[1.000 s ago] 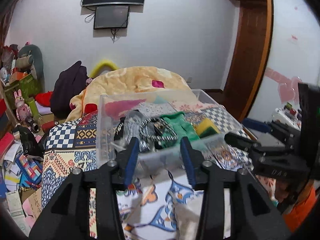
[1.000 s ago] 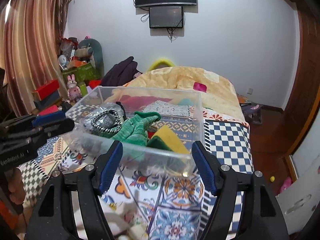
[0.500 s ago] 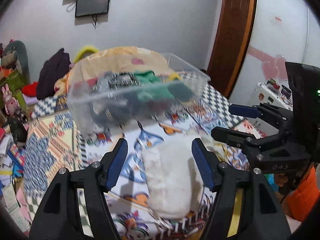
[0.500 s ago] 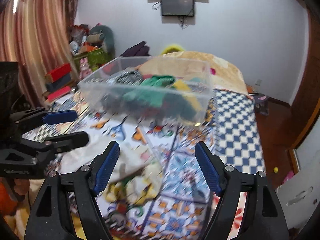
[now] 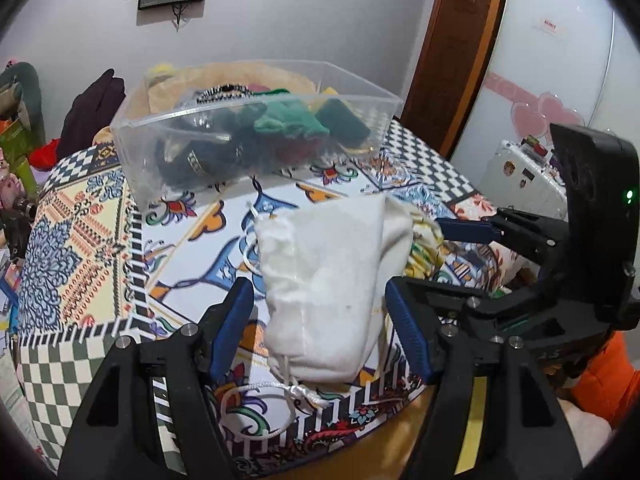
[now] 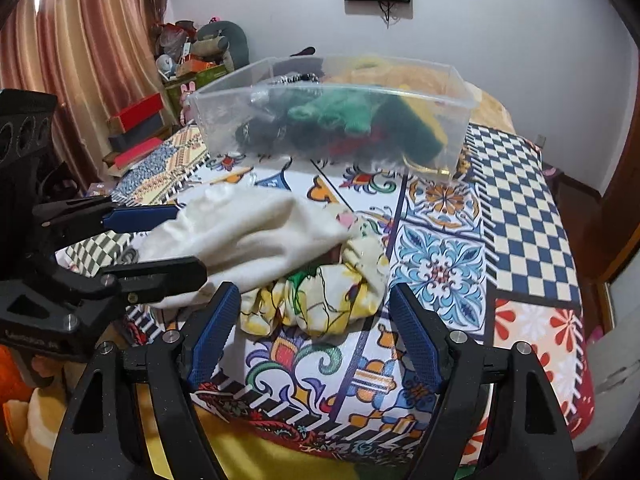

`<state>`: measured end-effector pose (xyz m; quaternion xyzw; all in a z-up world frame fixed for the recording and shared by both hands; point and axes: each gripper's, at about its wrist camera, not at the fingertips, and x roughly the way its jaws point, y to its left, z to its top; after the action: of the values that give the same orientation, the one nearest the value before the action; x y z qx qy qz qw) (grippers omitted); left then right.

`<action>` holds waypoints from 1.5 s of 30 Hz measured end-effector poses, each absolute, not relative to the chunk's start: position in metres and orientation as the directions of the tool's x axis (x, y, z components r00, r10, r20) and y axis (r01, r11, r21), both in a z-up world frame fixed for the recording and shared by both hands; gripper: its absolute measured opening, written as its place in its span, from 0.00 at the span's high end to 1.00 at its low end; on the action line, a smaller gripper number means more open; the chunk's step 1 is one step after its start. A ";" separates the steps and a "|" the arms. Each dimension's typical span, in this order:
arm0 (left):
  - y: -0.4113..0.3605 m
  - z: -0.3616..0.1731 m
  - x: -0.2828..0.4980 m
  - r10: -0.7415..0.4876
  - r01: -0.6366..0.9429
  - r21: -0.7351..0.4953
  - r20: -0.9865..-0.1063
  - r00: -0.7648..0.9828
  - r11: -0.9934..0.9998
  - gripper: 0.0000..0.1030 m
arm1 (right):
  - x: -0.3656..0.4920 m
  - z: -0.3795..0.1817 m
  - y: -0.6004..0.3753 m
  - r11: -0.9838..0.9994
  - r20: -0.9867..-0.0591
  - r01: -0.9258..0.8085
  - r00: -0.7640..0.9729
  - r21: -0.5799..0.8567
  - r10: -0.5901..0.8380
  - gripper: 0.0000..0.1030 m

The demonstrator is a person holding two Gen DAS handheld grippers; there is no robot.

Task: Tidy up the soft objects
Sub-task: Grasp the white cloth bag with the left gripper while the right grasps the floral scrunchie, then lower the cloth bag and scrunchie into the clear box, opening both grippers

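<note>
A white drawstring bag (image 5: 324, 284) lies on the patterned cloth near the table's front edge; it also shows in the right wrist view (image 6: 248, 232). My left gripper (image 5: 320, 328) is open, its fingers on either side of the bag's near end. A crumpled yellow-patterned cloth (image 6: 320, 296) lies beside the bag, partly under it. My right gripper (image 6: 314, 328) is open just in front of that cloth. A clear plastic box (image 5: 256, 136) farther back holds a green glove, a yellow-green sponge and dark items; it also shows in the right wrist view (image 6: 332, 120).
The table (image 6: 516, 208) carries a colourful tiled-pattern cloth. A bed with an orange blanket stands behind the box. Clutter and boxes (image 6: 140, 120) sit at the left by the curtain. A wooden door (image 5: 452, 40) and a white cabinet (image 5: 560, 60) are at the right.
Both grippers have drawn back from the box and dropped toward the table's front edge. The left gripper has opened wider and now straddles the white bag.
</note>
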<state>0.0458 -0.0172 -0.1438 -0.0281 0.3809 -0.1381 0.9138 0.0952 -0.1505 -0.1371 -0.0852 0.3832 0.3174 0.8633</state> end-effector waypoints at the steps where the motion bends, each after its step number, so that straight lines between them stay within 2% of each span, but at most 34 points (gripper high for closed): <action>1: -0.018 -0.147 0.046 -0.268 0.229 -0.151 -0.693 0.669 0.962 0.34 | 0.095 -0.138 -0.150 0.785 -0.714 -0.613 0.508 0.094 0.482 0.32; 5: -0.016 -0.153 0.048 -0.265 0.216 -0.159 -0.692 0.671 0.963 0.35 | 0.093 -0.137 -0.148 0.788 -0.704 -0.611 0.531 0.067 0.472 0.44; 6: -0.015 -0.154 0.049 -0.263 0.214 -0.157 -0.692 0.673 0.964 0.36 | 0.092 -0.137 -0.148 0.793 -0.702 -0.607 0.543 0.052 0.461 0.50; 7: -0.015 -0.154 0.049 -0.259 0.212 -0.155 -0.691 0.675 0.965 0.39 | 0.092 -0.137 -0.147 0.797 -0.700 -0.602 0.551 0.044 0.454 0.58; 10: -0.013 -0.153 0.048 -0.233 0.195 -0.134 -0.688 0.687 0.972 0.52 | 0.095 -0.137 -0.149 0.802 -0.694 -0.593 0.550 0.067 0.464 0.74; 14: -0.010 -0.149 0.047 -0.214 0.172 -0.129 -0.669 0.712 0.977 0.67 | 0.098 -0.137 -0.153 0.809 -0.690 -0.582 0.553 0.081 0.467 0.86; 23: -0.005 -0.140 0.045 -0.187 0.147 -0.116 -0.646 0.740 0.982 0.76 | 0.099 -0.122 -0.166 0.828 -0.650 -0.554 0.598 0.087 0.469 0.87; 29: 0.006 -0.124 0.045 -0.176 0.127 -0.122 -0.617 0.767 0.984 0.79 | 0.099 -0.101 -0.175 0.840 -0.605 -0.537 0.647 0.071 0.465 0.87; 39: 0.028 -0.076 0.061 -0.136 0.081 -0.125 -0.537 0.833 0.989 0.79 | 0.120 -0.058 -0.172 0.842 -0.506 -0.537 0.712 0.054 0.486 0.87; 45: 0.035 -0.053 0.083 -0.105 0.054 -0.118 -0.490 0.865 0.992 0.79 | 0.145 -0.045 -0.160 0.845 -0.481 -0.532 0.727 0.057 0.490 0.87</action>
<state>0.0832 0.0353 -0.0527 -0.0502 0.2562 -0.0413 0.9645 0.1446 -0.1599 -0.0451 -0.0424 0.2465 0.2752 0.9283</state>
